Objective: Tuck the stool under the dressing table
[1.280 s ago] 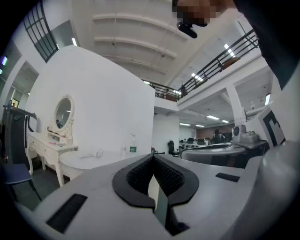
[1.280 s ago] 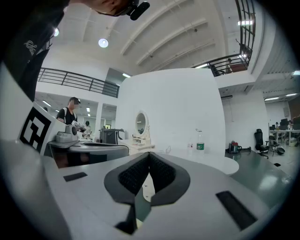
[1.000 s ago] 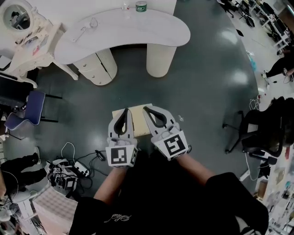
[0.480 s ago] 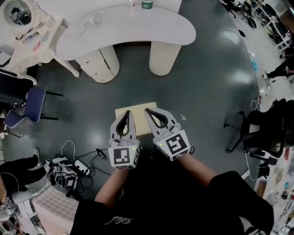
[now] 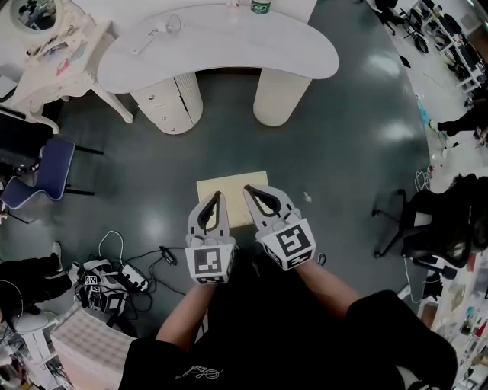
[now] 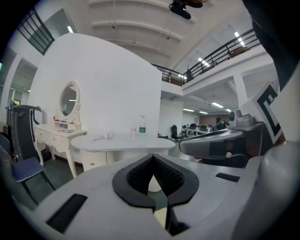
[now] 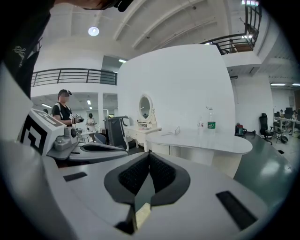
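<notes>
The dark glossy floor point(image 5: 343, 152) bears a curved white surface point(image 5: 229, 46). A cream stool point(image 5: 230, 181) stands on the floor before that surface, well apart; a green-labelled bottle point(image 5: 260, 6) stands at its far edge.

An open-plan office hall: office chairs point(image 5: 418, 222), mezzanine railing point(image 6: 220, 50), floor cables point(image 5: 141, 257).

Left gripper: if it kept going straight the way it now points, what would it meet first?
Likely the top of the stool, which lies just below the left gripper, fingers shut. If it passes over that, the dressing table pedestal ahead. Depth is hard to judge.
</notes>
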A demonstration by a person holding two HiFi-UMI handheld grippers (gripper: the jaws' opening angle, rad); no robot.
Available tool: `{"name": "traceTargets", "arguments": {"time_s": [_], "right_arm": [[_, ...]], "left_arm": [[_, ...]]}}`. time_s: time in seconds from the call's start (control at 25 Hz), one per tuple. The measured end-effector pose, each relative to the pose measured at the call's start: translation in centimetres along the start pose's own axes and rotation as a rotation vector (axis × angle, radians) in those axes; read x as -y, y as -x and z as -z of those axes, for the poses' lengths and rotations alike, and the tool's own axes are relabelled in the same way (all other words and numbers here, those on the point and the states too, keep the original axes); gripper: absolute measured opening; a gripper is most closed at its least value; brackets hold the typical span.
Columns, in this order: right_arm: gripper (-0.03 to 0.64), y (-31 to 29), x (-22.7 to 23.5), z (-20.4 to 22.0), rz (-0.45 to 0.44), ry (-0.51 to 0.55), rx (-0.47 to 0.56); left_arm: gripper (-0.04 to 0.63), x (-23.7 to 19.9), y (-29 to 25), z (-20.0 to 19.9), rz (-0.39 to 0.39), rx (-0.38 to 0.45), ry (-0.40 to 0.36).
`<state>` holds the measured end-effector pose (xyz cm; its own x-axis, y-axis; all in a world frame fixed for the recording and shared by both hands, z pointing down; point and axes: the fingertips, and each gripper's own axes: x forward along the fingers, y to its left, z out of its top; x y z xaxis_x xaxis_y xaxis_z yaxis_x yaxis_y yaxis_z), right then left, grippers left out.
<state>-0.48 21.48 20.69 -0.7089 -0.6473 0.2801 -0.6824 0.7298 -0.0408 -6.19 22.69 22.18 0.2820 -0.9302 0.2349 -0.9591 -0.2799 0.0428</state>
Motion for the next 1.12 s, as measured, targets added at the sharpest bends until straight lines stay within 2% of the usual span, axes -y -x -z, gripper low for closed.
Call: {"name": "traceTargets", "arguments": {"time_s": [0.36,0.64,0.88,1.12], "right_arm": [[0.006,-3.5,-2.9,2.1,-0.023,-0.030,-0.072],[0.006,-5.2,-4.4,2.8,-0.026,-0.041,-0.097],[0.006,-5.7,-3.7,3.6,-0.040,-0.045,-0.119],[0.006,-7.0,-2.2,5.2,-0.082,-0.070,-0.154]], "left_arm": [[0.002,-3.5,0.0,3.2,0.010,-0.089,-0.001],[0.000,-5.1,0.4,5.1,0.013,-0.119,0.023],[0.000,-5.1,-0.6,5.9,0.009,-0.137,0.039],[0.001,-4.9,-2.6,7.6,-0.010,-0.191,0.051]]}}
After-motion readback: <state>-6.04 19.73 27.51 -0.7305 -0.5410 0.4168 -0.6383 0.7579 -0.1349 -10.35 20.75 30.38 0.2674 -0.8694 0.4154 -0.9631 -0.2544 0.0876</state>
